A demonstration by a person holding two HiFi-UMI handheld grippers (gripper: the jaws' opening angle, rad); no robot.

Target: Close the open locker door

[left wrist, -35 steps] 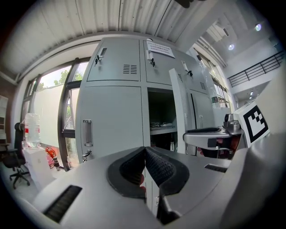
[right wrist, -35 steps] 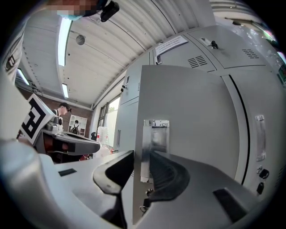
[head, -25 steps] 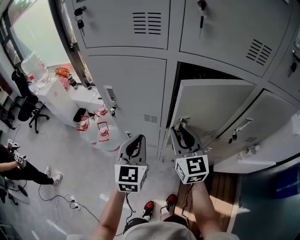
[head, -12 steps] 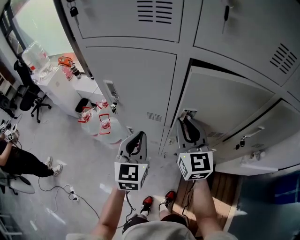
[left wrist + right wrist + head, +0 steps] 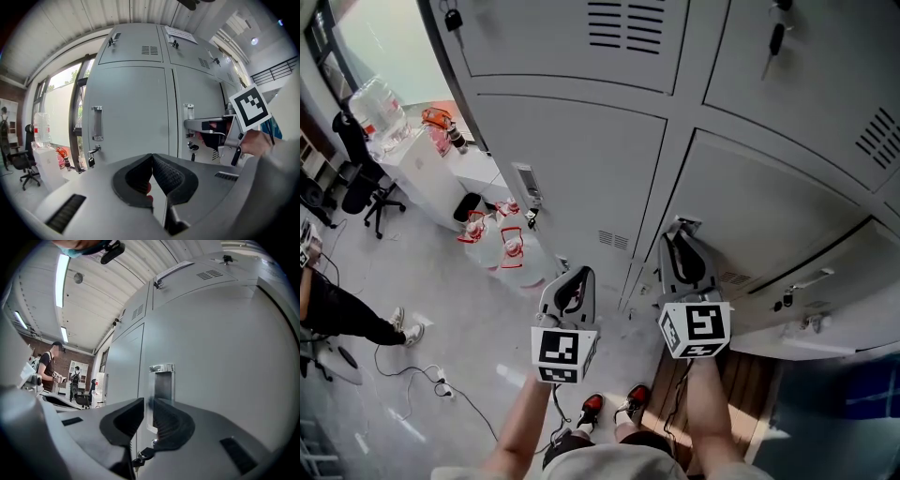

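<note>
The grey locker door (image 5: 769,216) lies almost flush with the locker row. My right gripper (image 5: 679,236) points at its left edge, with the tips at the chrome recessed handle (image 5: 684,225). In the right gripper view the jaws have just been closing; they stand nearly together (image 5: 149,401) with the left rim of the handle (image 5: 163,380) in the slit. My left gripper (image 5: 578,273) hangs apart from the lockers, shut and holding nothing (image 5: 152,157). From the left gripper view the right gripper (image 5: 206,125) shows at the door.
The neighbouring locker (image 5: 581,169) has its own handle and hanging key (image 5: 528,192). Water jugs (image 5: 511,253) stand on the floor at the lockers' foot. A white cabinet (image 5: 422,178), an office chair (image 5: 361,192), a floor cable (image 5: 441,389) and a person (image 5: 333,309) are to the left.
The locker door has swung from ajar, with its dark opening showing, to almost flush. My right gripper went in with it at the handle. The left gripper has hardly shifted.
</note>
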